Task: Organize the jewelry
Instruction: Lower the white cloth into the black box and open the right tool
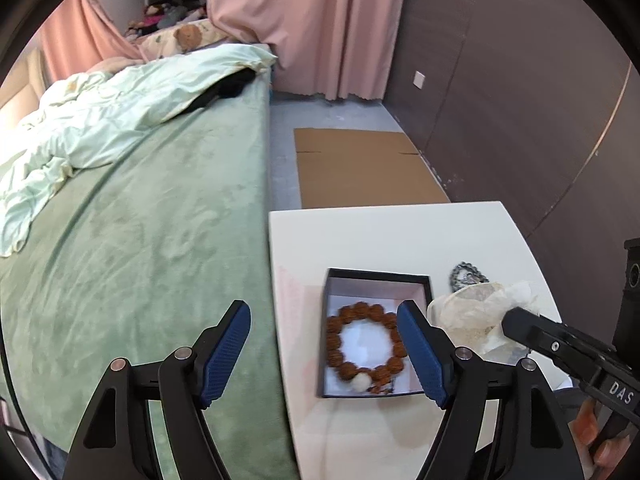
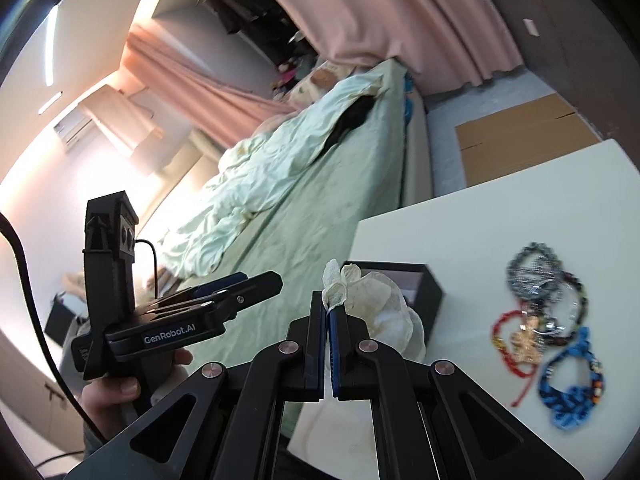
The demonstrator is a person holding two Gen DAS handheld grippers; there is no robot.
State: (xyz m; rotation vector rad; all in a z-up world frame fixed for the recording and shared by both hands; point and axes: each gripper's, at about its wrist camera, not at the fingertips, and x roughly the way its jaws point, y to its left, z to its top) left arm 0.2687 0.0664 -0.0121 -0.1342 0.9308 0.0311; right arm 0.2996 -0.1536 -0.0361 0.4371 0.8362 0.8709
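Left wrist view: left gripper (image 1: pixel 324 350) spread wide over black box (image 1: pixel 376 280), nothing pinched.
Brown bead bracelet (image 1: pixel 366 344) inside box (white lining); right gripper (image 2: pixel 328 308) clamped on crumpled tissue paper (image 2: pixel 376 304).

Both views are bright and bent hard by the fisheye, with black vignette at the corners. In the right wrist view, ceiling light strips (image 2: pixel 51 54) glare at upper left, and the bracelets (image 2: pixel 548 332) on the worktop (image 2: pixel 460 216) are smeared by motion blur.

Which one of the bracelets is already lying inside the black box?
The brown bead bracelet with one white bead lies inside the black box. The grey, red and blue bracelets lie outside it on the white table.
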